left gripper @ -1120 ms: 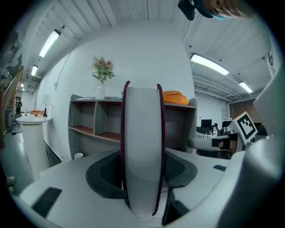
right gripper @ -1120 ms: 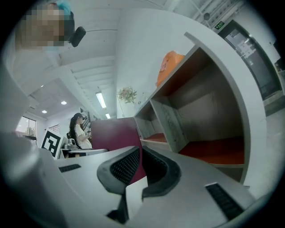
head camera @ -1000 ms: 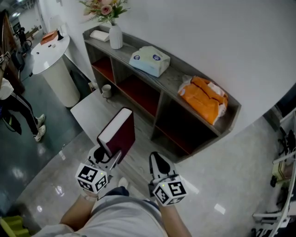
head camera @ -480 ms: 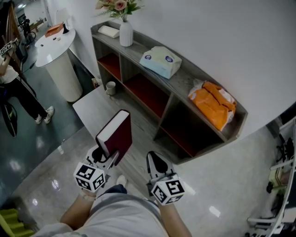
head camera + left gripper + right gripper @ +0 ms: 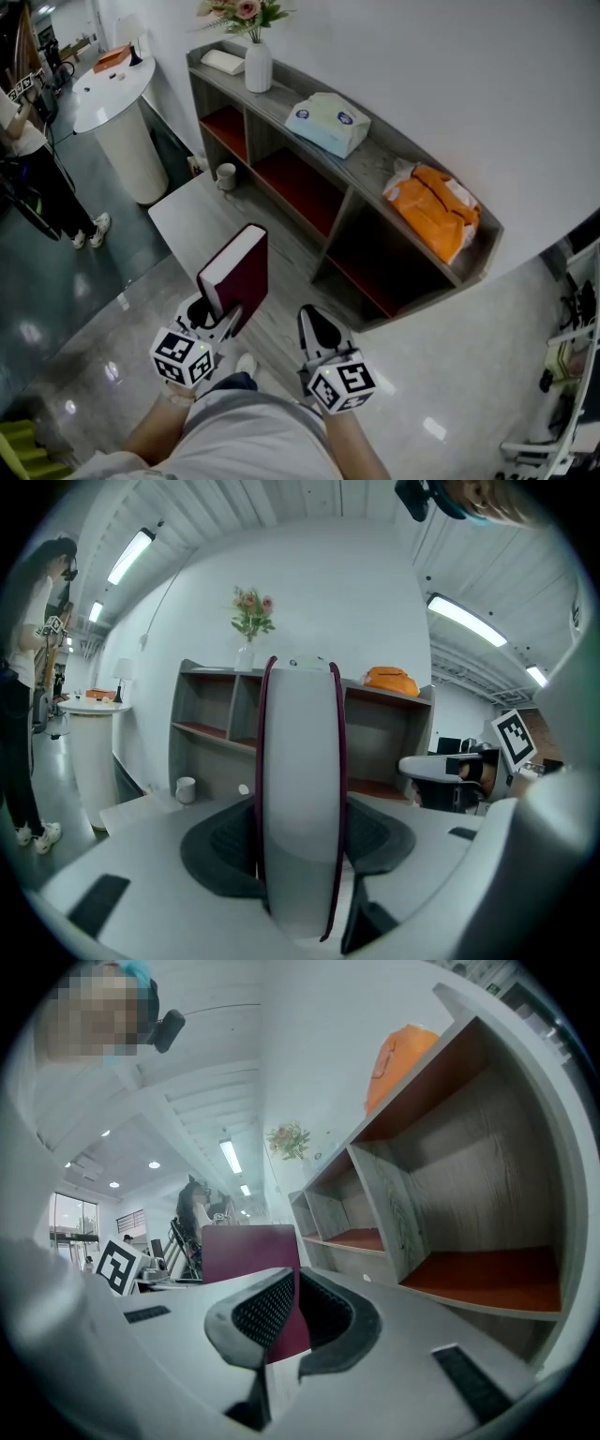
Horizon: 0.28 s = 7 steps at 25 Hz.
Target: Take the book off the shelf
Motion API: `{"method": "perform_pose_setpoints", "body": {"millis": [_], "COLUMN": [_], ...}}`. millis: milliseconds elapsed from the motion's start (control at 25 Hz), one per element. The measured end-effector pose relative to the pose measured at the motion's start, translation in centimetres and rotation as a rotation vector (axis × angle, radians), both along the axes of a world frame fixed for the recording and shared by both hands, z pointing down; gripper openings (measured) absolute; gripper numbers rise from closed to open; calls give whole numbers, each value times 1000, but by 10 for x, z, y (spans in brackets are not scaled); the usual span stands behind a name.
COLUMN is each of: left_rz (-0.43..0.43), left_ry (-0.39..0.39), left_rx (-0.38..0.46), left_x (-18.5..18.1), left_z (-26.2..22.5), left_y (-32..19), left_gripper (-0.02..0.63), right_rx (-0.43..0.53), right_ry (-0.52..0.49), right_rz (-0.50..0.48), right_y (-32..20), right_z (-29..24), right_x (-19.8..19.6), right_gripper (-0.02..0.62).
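book is out of the shelf and in the left gripper

the main part of the task looks done. the book (image 5: 238, 274), dark red cover with white page edge, stands upright between the jaws of the left gripper (image 5: 221, 321), in the air in front of the person and well apart from the shelf (image 5: 375, 152). in the left gripper view the two pads press on both covers of the book (image 5: 300, 789), so the jaws are wide apart only because the book fills them. the right gripper (image 5: 318, 330) has its jaws together and nothing between them; it hangs just beside the book, not touching it. the compartments of the shelf that can be seen look empty, so what is left, in my judgement, is only to carry the book away or put it down somewhere.

for room: the floor between the person and the shelf is open. ahead of the book lies a low white platform (image 5: 187, 223) with a cup (image 5: 226, 175) near its far corner, and behind them the front edges of the shelf. on top of the shelf rest a tissue pack (image 5: 328, 124), an orange bag (image 5: 433, 210) and a vase (image 5: 258, 67). a round white table (image 5: 112, 89) and another person (image 5: 37, 178) are at the far left, well apart.
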<state>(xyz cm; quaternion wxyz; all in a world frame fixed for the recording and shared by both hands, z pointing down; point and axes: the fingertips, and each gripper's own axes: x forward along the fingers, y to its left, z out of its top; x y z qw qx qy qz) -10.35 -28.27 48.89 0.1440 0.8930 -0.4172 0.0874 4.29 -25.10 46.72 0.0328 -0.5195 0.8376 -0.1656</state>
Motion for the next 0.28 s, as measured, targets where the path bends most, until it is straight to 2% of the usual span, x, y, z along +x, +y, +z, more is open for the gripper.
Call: {"method": "perform_pose_setpoints", "body": {"millis": [280], "left_rz": [4], "left_ry": [-11], "left_rx": [-12], "left_x": [1], "left_z": [6], "left_y": [1], "left_gripper": [230], "right_rx": [-8], "right_ry": [-2], "right_rz": [8], "right_y": [2], "right_z": [4], "right_x": [3], "right_gripper": [28]}}
